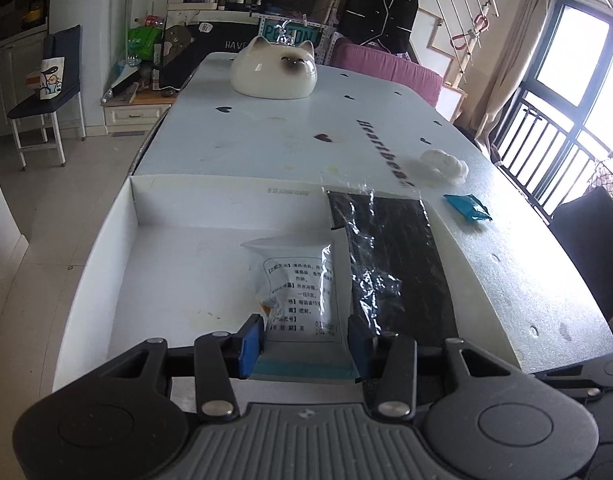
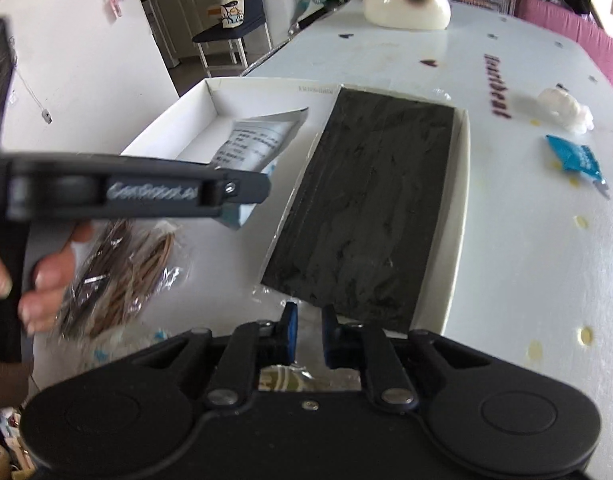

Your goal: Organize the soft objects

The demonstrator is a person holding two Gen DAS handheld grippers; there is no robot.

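Note:
A white printed sachet (image 1: 298, 280) hangs over the open white box (image 1: 134, 216), pinched at its lower edge by my left gripper (image 1: 308, 332). From the right wrist view, that left gripper (image 2: 258, 190) shows side-on, with the sachet (image 2: 258, 140) sticking out of it. A flat black pack in clear wrap (image 2: 370, 200) lies along the box's right side (image 2: 462, 200). My right gripper (image 2: 309, 316) is shut at the pack's near edge, on the wrap. A white fluffy lump (image 2: 566, 110) and a blue sachet (image 2: 578, 156) lie on the table to the right.
A clear bag of brown strands (image 2: 122, 276) lies at the left, under a person's fingers (image 2: 46, 276). A cat-shaped ceramic bowl (image 1: 274, 72) stands at the table's far end. A pink chair back (image 1: 386, 68) and a balcony railing are beyond the pale table (image 1: 286, 132).

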